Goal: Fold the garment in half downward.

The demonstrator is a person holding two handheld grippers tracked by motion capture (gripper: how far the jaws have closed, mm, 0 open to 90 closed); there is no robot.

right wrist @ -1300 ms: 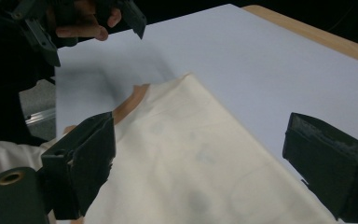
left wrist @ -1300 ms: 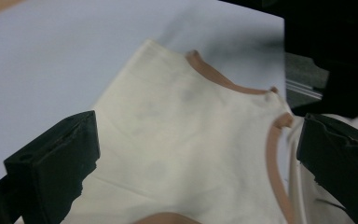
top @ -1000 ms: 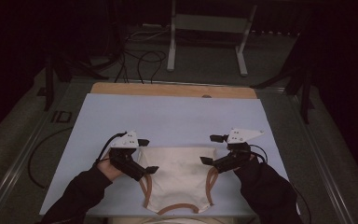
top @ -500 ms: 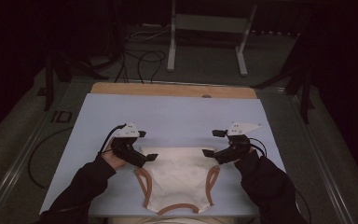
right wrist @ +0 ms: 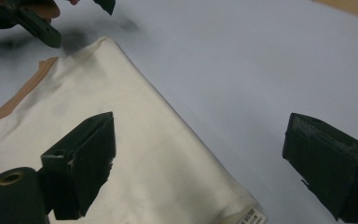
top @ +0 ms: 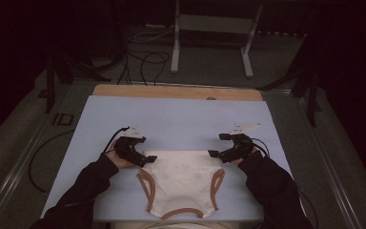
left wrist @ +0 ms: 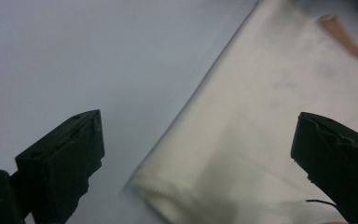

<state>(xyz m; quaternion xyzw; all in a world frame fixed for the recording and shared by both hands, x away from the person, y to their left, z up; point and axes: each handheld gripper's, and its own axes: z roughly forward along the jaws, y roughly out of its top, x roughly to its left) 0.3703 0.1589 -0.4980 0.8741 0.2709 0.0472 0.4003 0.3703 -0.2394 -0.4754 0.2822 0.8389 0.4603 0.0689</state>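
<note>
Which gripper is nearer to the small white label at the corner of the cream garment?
The right gripper. The label lies between its open jaws, on the garment's corner. The left gripper is at the opposite far corner, jaws open.

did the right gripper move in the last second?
Yes. The right gripper has slid down the blue mat toward the person, now at the garment corner.

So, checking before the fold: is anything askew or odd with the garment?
Nothing stands out. The cream garment lies flat on the blue mat, with the open left gripper and right gripper at its top corners.
</note>
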